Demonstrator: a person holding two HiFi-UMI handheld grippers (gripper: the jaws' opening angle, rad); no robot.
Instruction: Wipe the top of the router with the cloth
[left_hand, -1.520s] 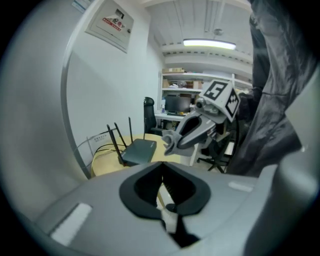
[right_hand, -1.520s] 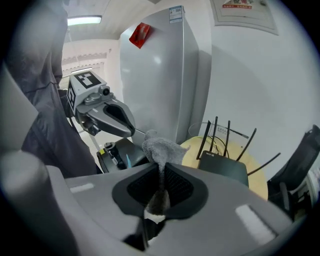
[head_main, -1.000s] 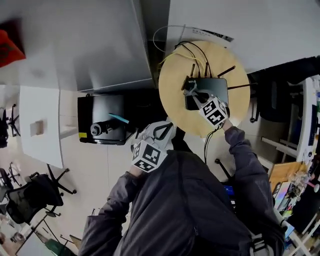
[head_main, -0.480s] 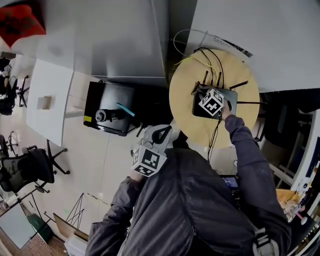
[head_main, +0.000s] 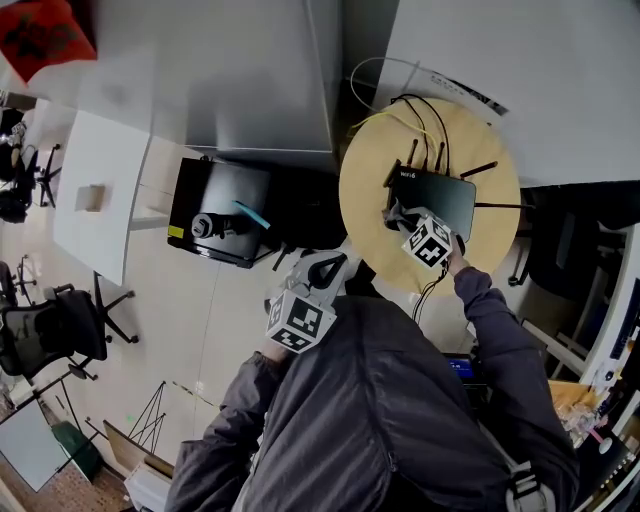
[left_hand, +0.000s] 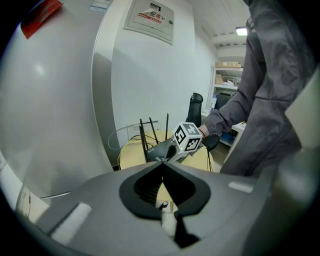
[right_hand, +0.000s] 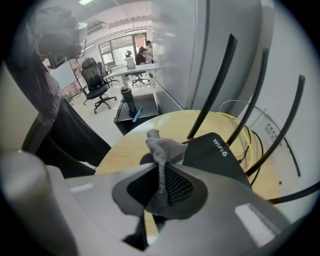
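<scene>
Grey knitted cloth (right_hand: 161, 145), soft, limp, light: pinched at bunched middle between right gripper (right_hand: 159, 167) jaws, at near-left corner of flat black plastic router (right_hand: 216, 152), mid round wooden table (head_main: 365, 200). Router likely light, may slide. Left gripper (left_hand: 162, 167) jaws together, empty.

Open-plan office: black swivel chair (right_hand: 95, 80) and long white desk (right_hand: 132, 67) with seated people (right_hand: 145, 52) far beyond the right gripper (right_hand: 160, 167), storage shelves (left_hand: 226, 82) and ceiling light (left_hand: 241, 31) past the left gripper (left_hand: 162, 164), wall-mounted panel box (left_hand: 150, 19) above it.
</scene>
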